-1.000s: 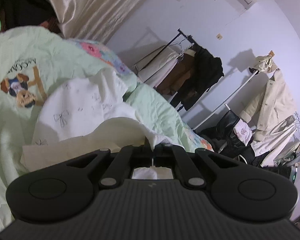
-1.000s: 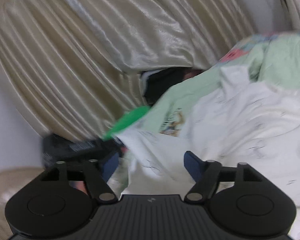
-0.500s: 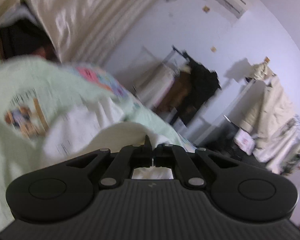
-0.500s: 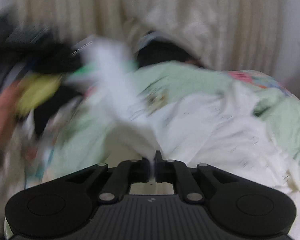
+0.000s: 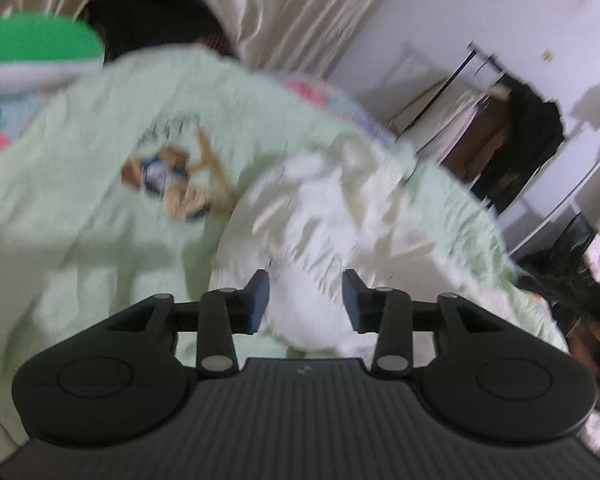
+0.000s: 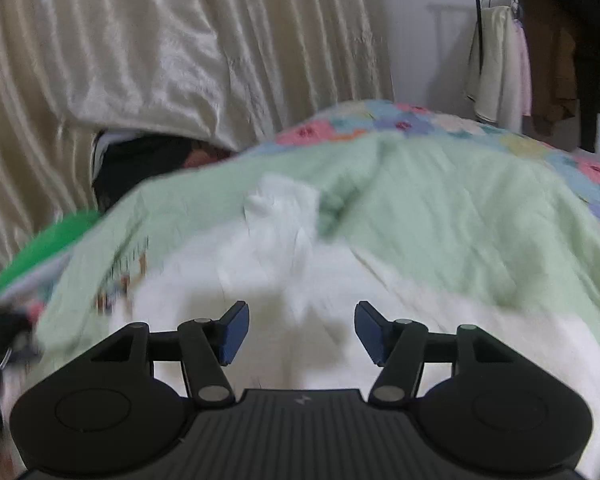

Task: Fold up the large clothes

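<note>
White garment (image 5: 320,208) released, both jaws newly apart

Both views blurred. Near ground in front of each gripper is soft heap only: white garment (image 5: 320,216) lying crumpled on the pale green quilt (image 5: 80,200), which covers the bed; low folds, nothing hard above them. Left gripper (image 5: 305,300) and right gripper (image 6: 302,330) have just been opening, gaps free, cloth below but not between the pads. Far side closed off by cream curtain (image 6: 140,40) with a dark bundle (image 6: 140,164) at its foot. Far left: green-topped object (image 5: 32,44) at quilt edge. Far right: clothes rack (image 5: 512,132) hung with garments, dark pile below.
</note>
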`<act>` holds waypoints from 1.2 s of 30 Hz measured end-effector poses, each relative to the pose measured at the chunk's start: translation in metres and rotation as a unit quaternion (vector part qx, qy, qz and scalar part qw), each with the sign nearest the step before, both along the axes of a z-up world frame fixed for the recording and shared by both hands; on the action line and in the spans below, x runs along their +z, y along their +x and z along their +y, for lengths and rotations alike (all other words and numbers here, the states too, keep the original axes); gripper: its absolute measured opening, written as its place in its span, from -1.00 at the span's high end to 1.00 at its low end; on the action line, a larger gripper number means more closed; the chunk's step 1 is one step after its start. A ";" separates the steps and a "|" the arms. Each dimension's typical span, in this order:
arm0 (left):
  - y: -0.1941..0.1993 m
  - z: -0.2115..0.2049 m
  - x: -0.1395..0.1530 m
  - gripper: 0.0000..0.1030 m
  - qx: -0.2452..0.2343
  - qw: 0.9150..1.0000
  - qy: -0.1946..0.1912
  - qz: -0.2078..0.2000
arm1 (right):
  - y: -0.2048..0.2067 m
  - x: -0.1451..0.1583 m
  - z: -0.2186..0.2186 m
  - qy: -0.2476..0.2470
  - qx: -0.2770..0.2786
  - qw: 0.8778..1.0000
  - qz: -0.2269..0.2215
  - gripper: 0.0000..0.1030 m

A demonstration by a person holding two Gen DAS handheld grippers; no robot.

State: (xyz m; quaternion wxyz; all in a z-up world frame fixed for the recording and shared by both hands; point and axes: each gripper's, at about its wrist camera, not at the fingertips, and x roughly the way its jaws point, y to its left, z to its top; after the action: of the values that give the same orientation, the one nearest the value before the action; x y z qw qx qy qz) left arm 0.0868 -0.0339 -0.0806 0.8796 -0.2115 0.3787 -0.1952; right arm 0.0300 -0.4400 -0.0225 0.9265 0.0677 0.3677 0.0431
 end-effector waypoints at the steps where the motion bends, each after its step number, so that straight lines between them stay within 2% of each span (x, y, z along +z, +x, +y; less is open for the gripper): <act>1: 0.003 -0.005 -0.008 -0.01 -0.006 1.000 0.003 0.017 | -0.038 -0.005 -0.006 -0.033 0.002 0.999 0.004 -0.35; 2: 0.005 -0.008 -0.012 -0.16 -0.010 1.000 0.003 0.026 | -0.072 -0.009 -0.010 -0.062 0.004 0.998 0.007 -0.39; 3: 0.007 -0.012 -0.017 -0.24 -0.016 0.999 0.001 0.038 | -0.098 -0.014 -0.013 -0.086 0.005 0.996 0.010 -0.40; 6: 0.012 -0.029 -0.037 -0.30 -0.039 0.995 -0.017 0.092 | -0.158 -0.029 -0.019 -0.139 -0.001 0.990 0.027 -0.40; 9: 0.015 -0.040 -0.050 -0.41 -0.044 0.991 -0.029 0.125 | -0.202 -0.039 -0.019 -0.132 -0.009 0.991 0.034 -0.42; 10: 0.019 -0.045 -0.057 -0.45 -0.043 0.989 -0.038 0.138 | -0.210 -0.041 -0.017 -0.124 -0.008 0.992 0.031 -0.48; 12: 0.030 -0.051 -0.068 -0.58 -0.028 0.987 -0.052 0.153 | -0.222 -0.048 -0.012 -0.113 -0.003 0.993 0.022 -0.54; 16: 0.053 -0.060 -0.079 -0.62 0.006 0.984 -0.060 0.166 | -0.216 -0.052 -0.005 -0.148 -0.014 0.989 -0.006 -0.54; 19: 0.062 -0.066 -0.083 -0.63 0.019 0.984 -0.067 0.167 | -0.195 -0.053 -0.018 -0.126 -0.028 0.992 -0.011 -0.62; 20: 0.063 -0.068 -0.082 -0.62 0.018 0.985 -0.064 0.162 | -0.185 -0.056 -0.022 -0.112 -0.027 0.993 0.001 -0.40; 21: 0.064 -0.073 -0.079 -0.33 0.013 0.987 -0.054 0.148 | -0.174 -0.060 -0.026 -0.098 -0.023 0.995 0.024 -0.12; 22: 0.064 -0.076 -0.075 -0.09 0.010 0.990 -0.042 0.135 | -0.164 -0.062 -0.030 -0.085 -0.022 0.995 0.042 0.61; 23: 0.063 -0.079 -0.069 0.26 0.012 0.992 -0.028 0.125 | -0.159 -0.060 -0.035 -0.077 -0.032 0.996 0.042 0.92; 24: 0.062 -0.081 -0.064 0.54 0.016 0.993 -0.017 0.114 | -0.155 -0.054 -0.043 -0.070 -0.050 0.996 0.030 0.94; 26: 0.062 -0.080 -0.058 0.79 0.019 0.994 -0.018 0.103 | -0.148 -0.040 -0.058 -0.056 -0.082 0.995 0.009 0.94; 28: 0.061 -0.078 -0.050 0.81 0.020 0.995 -0.020 0.092 | -0.132 -0.017 -0.085 -0.041 -0.124 0.991 -0.013 0.94; 33: 0.062 -0.077 -0.043 0.83 0.021 0.996 -0.012 0.082 | -0.079 0.016 -0.130 -0.096 -0.201 0.974 -0.041 0.94; 34: 0.062 -0.076 -0.043 0.83 0.022 0.996 -0.012 0.084 | -0.073 0.017 -0.136 -0.099 -0.214 0.971 -0.049 0.86; 35: 0.062 -0.075 -0.044 0.83 0.023 0.996 -0.012 0.086 | -0.061 0.015 -0.147 -0.102 -0.235 0.965 -0.059 0.46; 36: 0.062 -0.074 -0.046 0.83 0.024 0.996 -0.011 0.088 | -0.052 0.011 -0.156 -0.102 -0.255 0.960 -0.056 0.18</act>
State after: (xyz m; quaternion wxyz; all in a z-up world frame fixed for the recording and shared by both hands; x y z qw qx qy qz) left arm 0.1485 -0.1081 -0.1261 0.8450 -0.2465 0.4471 -0.1592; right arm -0.0221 -0.5957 -0.0115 0.9277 0.0621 0.2887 -0.2282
